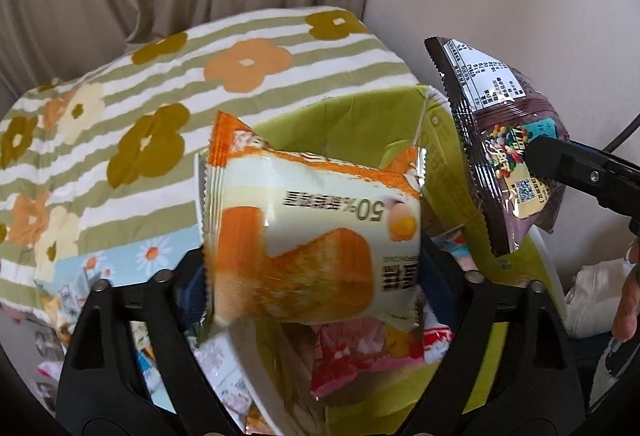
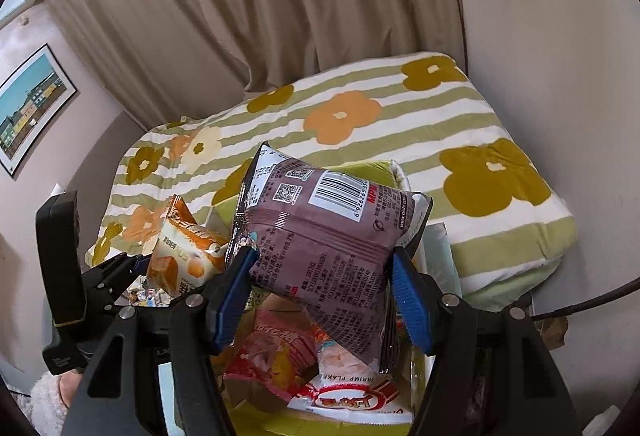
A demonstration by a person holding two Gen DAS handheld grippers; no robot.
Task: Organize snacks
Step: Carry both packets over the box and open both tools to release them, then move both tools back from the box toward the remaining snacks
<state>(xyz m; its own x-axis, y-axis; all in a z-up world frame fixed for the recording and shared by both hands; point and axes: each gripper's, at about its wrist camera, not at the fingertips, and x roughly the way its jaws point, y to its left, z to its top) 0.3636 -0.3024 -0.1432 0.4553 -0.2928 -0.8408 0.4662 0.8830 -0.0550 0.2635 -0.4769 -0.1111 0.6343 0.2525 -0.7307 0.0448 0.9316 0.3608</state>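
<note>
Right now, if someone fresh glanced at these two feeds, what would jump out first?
The orange-and-white cake packet fills the left wrist view, between the left claw's spread fingers, above the green box. The brown chocolate snack packet is pinched in the right claw over the same box. Behind both lies a green-striped flowered blanket.

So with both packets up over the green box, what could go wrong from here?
The orange packet sits between the left gripper's wide-spread fingers, apparently unpinched; it may drop early and miss the green box. The brown packet, clamped in the right gripper, hangs close beside it, so the two could collide. The box already holds packets; more may pile up and slide out.
</note>
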